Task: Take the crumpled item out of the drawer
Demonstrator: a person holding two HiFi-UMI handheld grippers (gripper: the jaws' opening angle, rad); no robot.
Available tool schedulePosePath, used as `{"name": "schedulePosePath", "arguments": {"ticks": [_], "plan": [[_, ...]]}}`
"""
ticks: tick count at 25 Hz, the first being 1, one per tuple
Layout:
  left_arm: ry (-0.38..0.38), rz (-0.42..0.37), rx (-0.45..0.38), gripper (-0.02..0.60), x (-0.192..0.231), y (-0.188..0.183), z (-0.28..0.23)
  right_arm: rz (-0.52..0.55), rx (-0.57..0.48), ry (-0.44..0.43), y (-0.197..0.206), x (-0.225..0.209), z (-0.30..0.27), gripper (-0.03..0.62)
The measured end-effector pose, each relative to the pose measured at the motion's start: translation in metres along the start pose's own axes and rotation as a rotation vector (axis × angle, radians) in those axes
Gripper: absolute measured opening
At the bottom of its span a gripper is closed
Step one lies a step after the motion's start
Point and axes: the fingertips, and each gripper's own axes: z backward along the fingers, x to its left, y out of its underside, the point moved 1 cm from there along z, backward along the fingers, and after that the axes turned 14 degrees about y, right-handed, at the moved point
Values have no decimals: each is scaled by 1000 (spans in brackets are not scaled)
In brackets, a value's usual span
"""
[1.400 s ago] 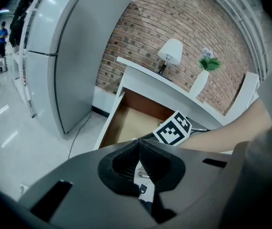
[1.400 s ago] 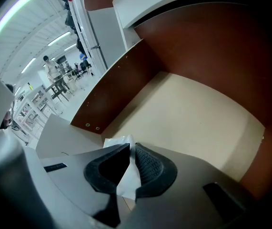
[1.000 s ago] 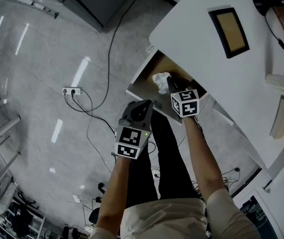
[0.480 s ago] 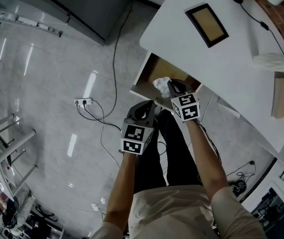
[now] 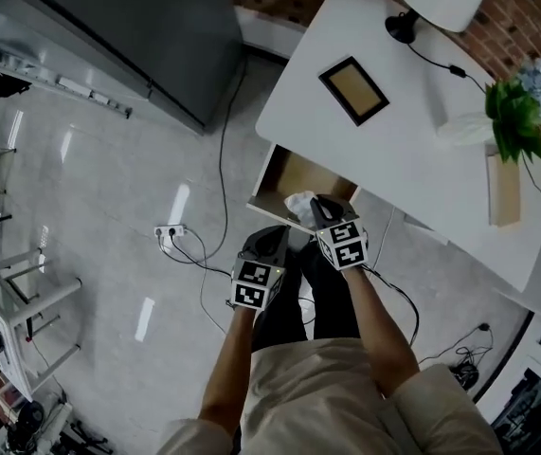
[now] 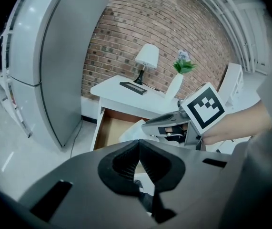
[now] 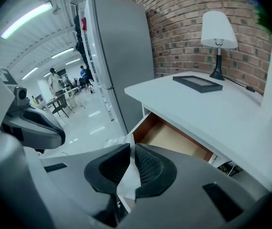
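The only print is the black-and-white square markers on both tools. The right tongs (image 7: 128, 168) pinch a thin fold of the crumpled white paper wad (image 5: 297, 204), which hangs over the front edge of the open wooden drawer (image 5: 268, 173) under the white table (image 5: 393, 140). The left tongs (image 6: 138, 149) are pressed together with nothing between them, low and beside the right pair. A second ago the wad sat inside the drawer at the right tips; now both hands are higher and the wad is lifted out.
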Motion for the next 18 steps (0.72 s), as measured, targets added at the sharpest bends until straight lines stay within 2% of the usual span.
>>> {"name": "schedulePosePath", "arguments": {"ticks": [5, 10, 14, 18], "plan": [[14, 2, 19, 15, -23, -15, 20, -33, -18, 0, -17, 3, 39, 55], [-4, -10, -44, 15, -39, -36, 31, -46, -65, -9, -33, 5, 77, 55], [-7, -11, -36, 15, -58, -52, 47, -69, -95, -13, -45, 9, 112, 55], [-5, -67, -42, 15, -69, -75, 62, -83, -136, -29, -62, 17, 136, 55]]}}
